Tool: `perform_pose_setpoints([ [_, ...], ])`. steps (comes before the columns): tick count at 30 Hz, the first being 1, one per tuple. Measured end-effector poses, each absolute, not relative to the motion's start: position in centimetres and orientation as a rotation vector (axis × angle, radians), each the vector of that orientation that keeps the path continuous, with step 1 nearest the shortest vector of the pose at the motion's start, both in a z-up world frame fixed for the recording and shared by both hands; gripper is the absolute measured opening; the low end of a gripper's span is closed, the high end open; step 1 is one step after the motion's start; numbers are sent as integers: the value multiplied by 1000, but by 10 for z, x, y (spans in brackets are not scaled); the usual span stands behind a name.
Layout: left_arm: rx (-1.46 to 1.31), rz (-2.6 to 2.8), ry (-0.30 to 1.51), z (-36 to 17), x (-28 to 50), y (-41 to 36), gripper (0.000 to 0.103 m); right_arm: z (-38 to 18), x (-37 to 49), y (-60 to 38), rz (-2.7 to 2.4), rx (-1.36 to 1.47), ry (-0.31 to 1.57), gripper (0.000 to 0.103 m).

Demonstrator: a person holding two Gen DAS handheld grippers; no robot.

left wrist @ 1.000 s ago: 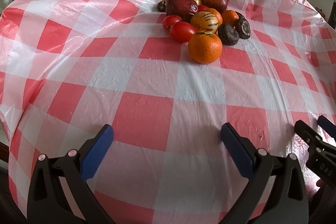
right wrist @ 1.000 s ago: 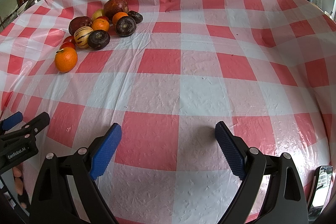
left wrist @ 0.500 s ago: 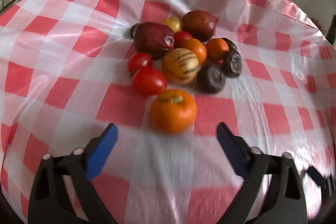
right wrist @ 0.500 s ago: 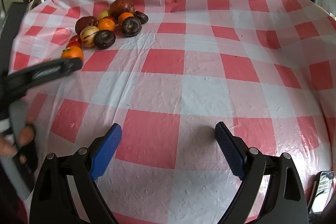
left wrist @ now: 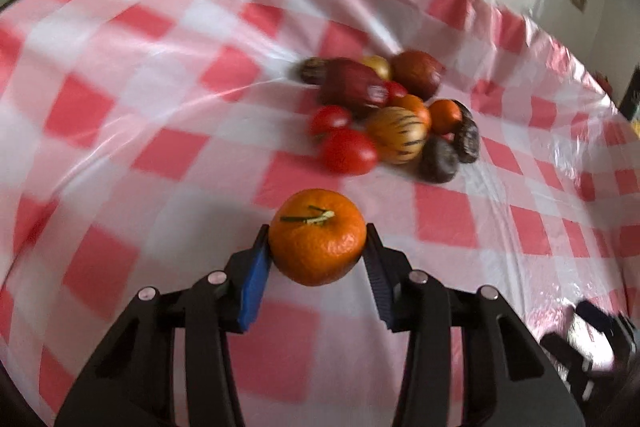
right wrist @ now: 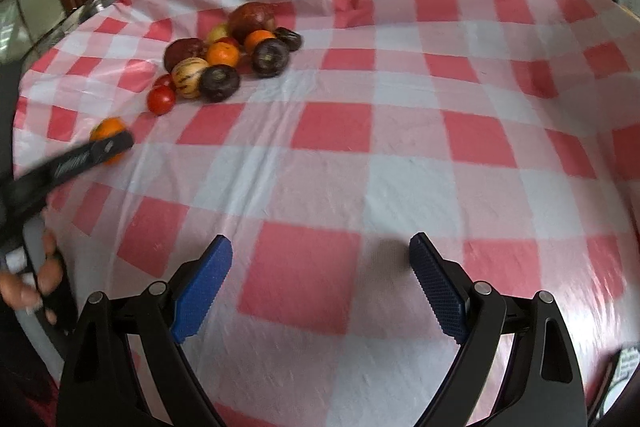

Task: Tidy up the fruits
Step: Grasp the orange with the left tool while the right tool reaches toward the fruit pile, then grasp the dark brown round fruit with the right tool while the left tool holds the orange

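Left wrist view close over tablecloth (left wrist: 160,131), right wrist view further back, both facing fruit pile (right wrist: 228,59)

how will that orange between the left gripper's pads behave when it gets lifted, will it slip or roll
The orange is round, so it would probably roll if released on the tablecloth. Its pebbled skin should give the left gripper, whose jaws are closing on its sides, fair grip. It keeps its round shape between the pads, so it seems firm.

Orange (left wrist: 317,241): between left gripper (left wrist: 316,259) fingers, before the fruit pile (left wrist: 392,119)
Fruit pile: on the tablecloth (right wrist: 360,167), far left
Right gripper (right wrist: 320,279): over bare tablecloth
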State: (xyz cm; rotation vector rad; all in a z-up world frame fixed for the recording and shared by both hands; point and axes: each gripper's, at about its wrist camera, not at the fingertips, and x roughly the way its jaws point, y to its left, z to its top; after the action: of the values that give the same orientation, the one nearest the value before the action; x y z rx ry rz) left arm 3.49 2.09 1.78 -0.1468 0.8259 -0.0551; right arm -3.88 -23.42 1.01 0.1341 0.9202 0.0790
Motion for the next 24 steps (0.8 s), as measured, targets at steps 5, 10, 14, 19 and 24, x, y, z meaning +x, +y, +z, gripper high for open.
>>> perform_pose_setpoints([
  [5, -273, -27, 813, 16, 24, 57, 45, 15, 18, -221, 72, 131, 873, 79],
  [10, -268, -47, 854, 10, 32, 54, 46, 20, 71, -215, 115, 260, 822, 68],
  [14, -271, -45, 856, 8, 33, 52, 46, 20, 100, -204, 135, 295, 812, 58],
  [19, -264, -42, 858, 8, 34, 51, 46, 14, 122, -192, 133, 289, 841, 53],
  [24, -265, -42, 858, 8, 34, 51, 46, 7, 133, -179, 101, 219, 892, 41],
])
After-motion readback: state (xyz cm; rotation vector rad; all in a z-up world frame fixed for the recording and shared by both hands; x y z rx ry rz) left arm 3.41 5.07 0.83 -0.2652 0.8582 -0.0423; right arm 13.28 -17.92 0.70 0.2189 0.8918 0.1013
